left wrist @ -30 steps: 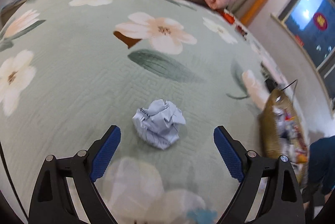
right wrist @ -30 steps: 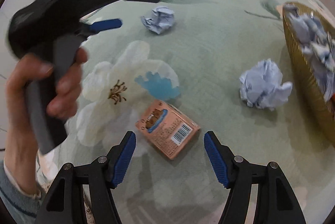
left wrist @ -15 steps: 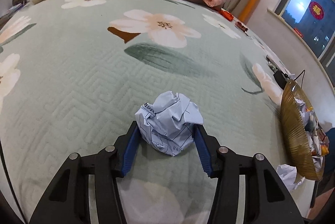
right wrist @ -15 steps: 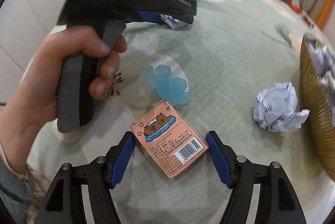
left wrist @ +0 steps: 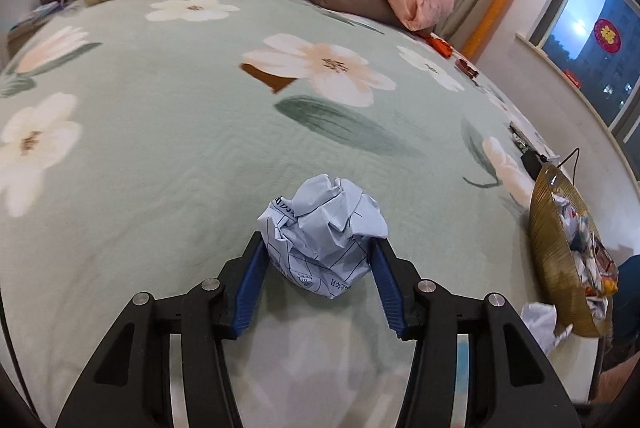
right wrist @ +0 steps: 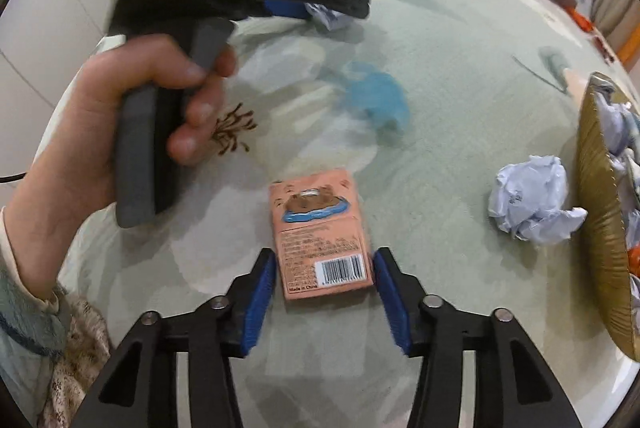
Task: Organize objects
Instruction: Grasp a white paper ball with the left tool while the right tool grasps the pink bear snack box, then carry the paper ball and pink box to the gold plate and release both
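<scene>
Right wrist view: paper ball (right wrist: 326, 15) half hidden behind left tongs (right wrist: 304, 5).

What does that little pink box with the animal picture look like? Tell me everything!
The pink box is a small flat carton, cardboard by the look of it. It shows a brown animal in a blue pool, small print, a barcode and "Made in China". It lies flat on the flowered bedspread, its barcode end between the blue pads of the right hand-held gripper, which has just been closing around it.
</scene>
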